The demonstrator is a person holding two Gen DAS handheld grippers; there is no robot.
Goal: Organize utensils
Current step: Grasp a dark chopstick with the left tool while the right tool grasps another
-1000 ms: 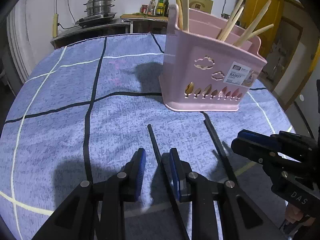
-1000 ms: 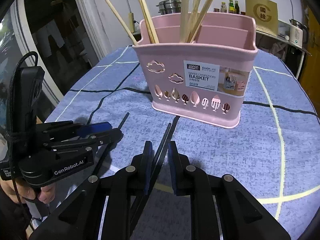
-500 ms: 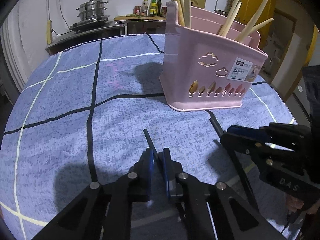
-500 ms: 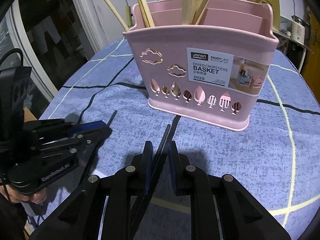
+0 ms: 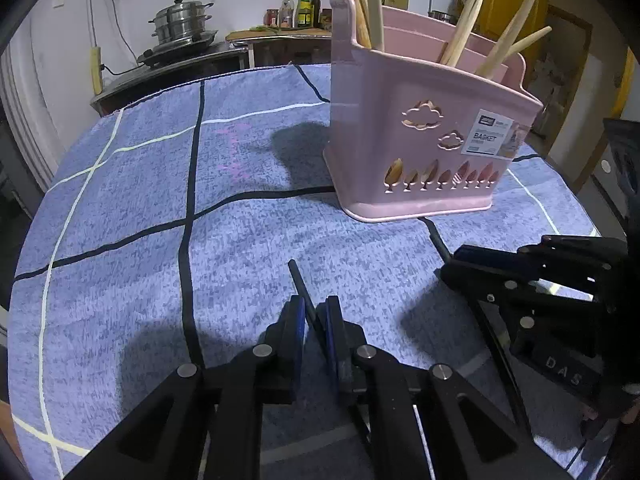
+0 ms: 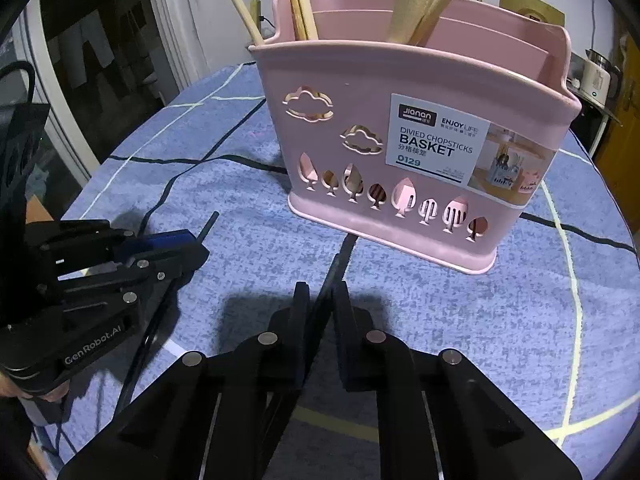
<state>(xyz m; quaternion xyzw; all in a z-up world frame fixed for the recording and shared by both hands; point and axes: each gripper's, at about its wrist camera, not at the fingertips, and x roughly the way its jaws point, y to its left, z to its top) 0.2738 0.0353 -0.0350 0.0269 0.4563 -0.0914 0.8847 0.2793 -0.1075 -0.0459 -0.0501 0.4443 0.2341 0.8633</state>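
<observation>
A pink divided chopsticks basket [image 5: 424, 136] stands on the blue checked cloth and holds several wooden chopsticks [image 5: 464, 32]; it also fills the right wrist view [image 6: 420, 152]. My left gripper [image 5: 314, 320] is shut on a black chopstick [image 5: 298, 280] whose tip points toward the basket. My right gripper [image 6: 322, 308] is shut on a second black chopstick [image 6: 334, 268] just in front of the basket's base. Each gripper shows in the other's view: the right gripper [image 5: 472, 264] and the left gripper [image 6: 188, 248].
The blue cloth [image 5: 160, 200] with black and white lines covers a round table. A stove with a steel pot [image 5: 180, 24] and bottles [image 5: 304, 8] stand behind it. A doorway and window [image 6: 100, 40] lie to the left of the table in the right wrist view.
My left gripper closed on its black chopstick and lifted it off the cloth. My right gripper carried its chopstick forward toward the basket, which now looms larger.
</observation>
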